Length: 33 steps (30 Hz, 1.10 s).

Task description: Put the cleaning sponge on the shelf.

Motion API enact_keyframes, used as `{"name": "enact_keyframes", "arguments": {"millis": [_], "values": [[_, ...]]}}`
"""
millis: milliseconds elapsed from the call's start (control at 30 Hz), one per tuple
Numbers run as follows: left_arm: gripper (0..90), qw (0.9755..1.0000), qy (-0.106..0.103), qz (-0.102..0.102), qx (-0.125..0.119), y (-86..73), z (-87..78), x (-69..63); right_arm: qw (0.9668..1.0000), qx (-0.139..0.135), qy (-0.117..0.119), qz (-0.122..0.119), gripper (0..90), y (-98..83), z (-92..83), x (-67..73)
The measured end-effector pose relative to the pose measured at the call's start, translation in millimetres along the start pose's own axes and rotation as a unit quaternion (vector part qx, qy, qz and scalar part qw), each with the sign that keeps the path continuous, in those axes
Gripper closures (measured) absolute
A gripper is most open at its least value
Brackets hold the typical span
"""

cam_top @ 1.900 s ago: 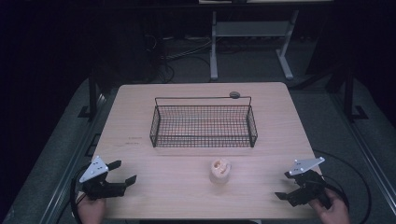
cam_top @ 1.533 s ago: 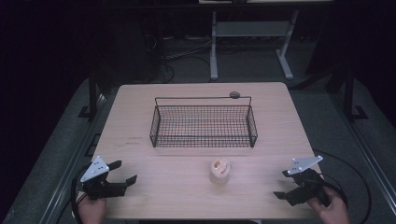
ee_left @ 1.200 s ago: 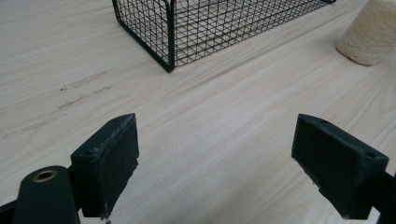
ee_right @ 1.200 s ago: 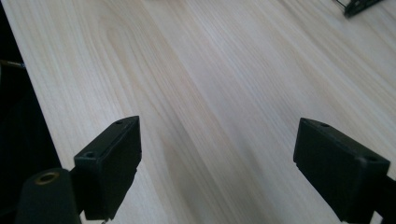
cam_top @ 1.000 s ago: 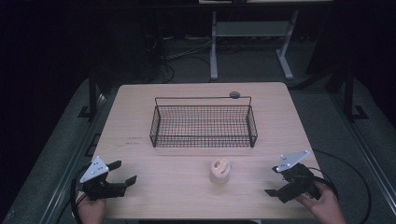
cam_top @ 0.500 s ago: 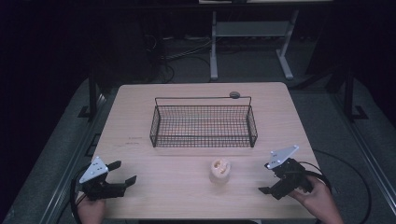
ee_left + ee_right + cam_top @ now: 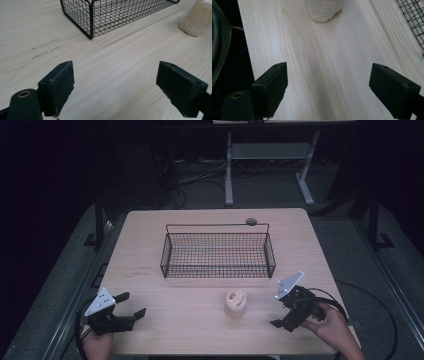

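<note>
We are only starting: both the right gripper (image 7: 280, 312) and left gripper (image 7: 134, 304) are gaping empty, the loofah piece (image 7: 236, 302) is waiting outside the wire basket (image 7: 218, 268).

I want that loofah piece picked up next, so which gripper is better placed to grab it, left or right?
Probably the right. The right gripper sits open beside the loofah piece, which lies straight ahead between its fingers in the right gripper view. The left gripper is open too but farther off, near the table's left corner.
</note>
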<state>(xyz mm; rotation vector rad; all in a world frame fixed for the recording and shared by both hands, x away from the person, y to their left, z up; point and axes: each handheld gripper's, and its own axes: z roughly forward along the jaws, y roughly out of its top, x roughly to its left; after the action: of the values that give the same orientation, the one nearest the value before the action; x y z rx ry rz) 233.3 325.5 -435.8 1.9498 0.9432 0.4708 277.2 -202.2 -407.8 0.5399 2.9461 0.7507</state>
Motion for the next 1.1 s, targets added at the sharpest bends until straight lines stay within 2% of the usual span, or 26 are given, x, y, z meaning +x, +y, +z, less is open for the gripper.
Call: {"name": "enact_keyframes", "arguments": {"millis": [767, 1100], "values": [[13.7, 1.0, -0.001, 0.001, -0.001, 0.4, 0.2, 0.8, 0.999, 0.018, 0.022, -0.033, 15.1, 33.2, 8.9, -1.4], [13.7, 1.0, -0.001, 0.001, -0.003, 0.4, -0.1, 0.6, 0.9985, 0.026, 0.021, -0.043, 15.3, 46.2, 7.9, -2.3]]}}
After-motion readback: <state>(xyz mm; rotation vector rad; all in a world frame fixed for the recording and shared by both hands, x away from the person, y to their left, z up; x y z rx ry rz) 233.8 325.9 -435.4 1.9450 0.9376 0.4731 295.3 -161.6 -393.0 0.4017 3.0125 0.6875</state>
